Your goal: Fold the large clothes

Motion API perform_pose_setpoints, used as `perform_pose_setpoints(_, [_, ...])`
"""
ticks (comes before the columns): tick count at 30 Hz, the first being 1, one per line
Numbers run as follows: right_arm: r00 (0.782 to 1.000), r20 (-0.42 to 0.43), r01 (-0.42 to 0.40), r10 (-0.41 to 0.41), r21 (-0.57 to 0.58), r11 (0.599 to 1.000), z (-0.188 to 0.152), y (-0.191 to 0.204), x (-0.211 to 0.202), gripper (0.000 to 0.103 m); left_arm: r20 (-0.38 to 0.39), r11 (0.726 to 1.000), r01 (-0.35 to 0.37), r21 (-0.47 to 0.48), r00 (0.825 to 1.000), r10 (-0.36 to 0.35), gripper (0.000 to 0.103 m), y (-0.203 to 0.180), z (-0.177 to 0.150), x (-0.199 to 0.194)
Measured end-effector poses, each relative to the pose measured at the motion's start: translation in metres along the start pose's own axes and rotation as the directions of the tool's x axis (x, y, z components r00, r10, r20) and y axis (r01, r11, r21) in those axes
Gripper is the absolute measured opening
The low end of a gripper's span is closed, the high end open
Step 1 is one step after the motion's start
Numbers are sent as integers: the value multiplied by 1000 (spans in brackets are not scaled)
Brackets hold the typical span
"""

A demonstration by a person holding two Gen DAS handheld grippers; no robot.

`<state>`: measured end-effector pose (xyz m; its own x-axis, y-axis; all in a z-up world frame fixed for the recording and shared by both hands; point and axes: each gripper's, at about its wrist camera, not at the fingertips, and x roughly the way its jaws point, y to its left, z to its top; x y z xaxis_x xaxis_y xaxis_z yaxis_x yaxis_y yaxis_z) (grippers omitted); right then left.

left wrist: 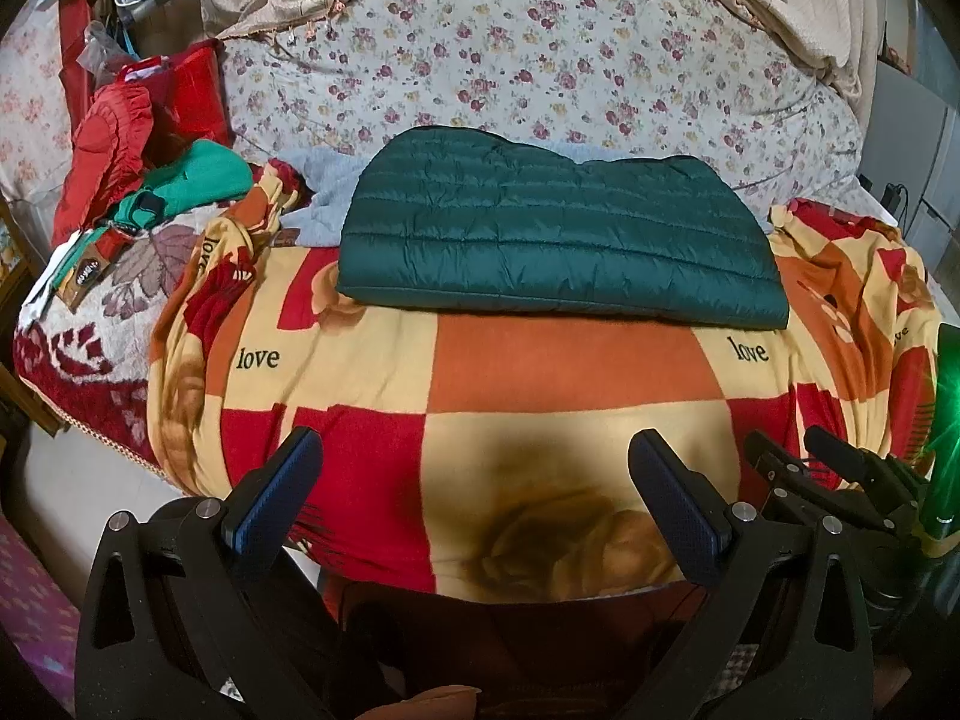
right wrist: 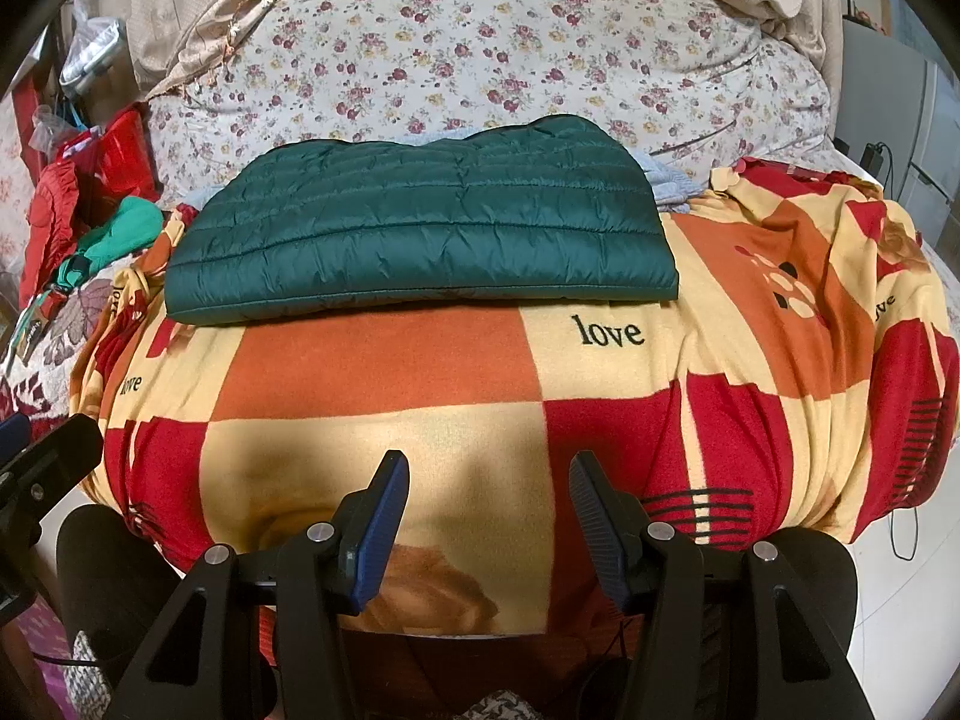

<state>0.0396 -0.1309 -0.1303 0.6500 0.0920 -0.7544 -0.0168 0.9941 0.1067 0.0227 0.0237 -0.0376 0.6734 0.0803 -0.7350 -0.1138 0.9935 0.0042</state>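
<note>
- The dark green quilted jacket (left wrist: 558, 234) lies on the checked red, orange and cream blanket (left wrist: 540, 372) that covers the bed, already a flat rectangle, with its near edge straight and parallel to the bed's edge.
- The left gripper (left wrist: 474, 480) hangs over the blanket's near part, well short of the jacket; its jaws stand wide apart and hold nothing.
- The right gripper (right wrist: 489, 498) is likewise back from the jacket, jaws apart and empty, though less widely than the left.
- Judging by the tidy shape, the folding looks nearly done; one more fold in half may be what remains.
- To do that well, each gripper should pinch a near corner through all layers, since the slippery padded cloth will likely slide and spring back.
- Lift both corners together, carry them evenly across, then press the fold flat.
- At the far left a red bag (left wrist: 192, 90) stands open behind a heap of red and green clothes (left wrist: 150, 168); what lies inside the bag I cannot tell.
- A floral quilt (left wrist: 510, 48) rises behind the jacket.
</note>
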Motion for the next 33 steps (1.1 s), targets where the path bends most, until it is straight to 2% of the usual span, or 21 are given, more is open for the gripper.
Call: perform_pose_setpoints(33, [1000, -6, 0, 0, -1, 1000, -2, 1, 3, 54, -15, 1000, 5, 2, 1000, -5, 102, -2, -3, 7])
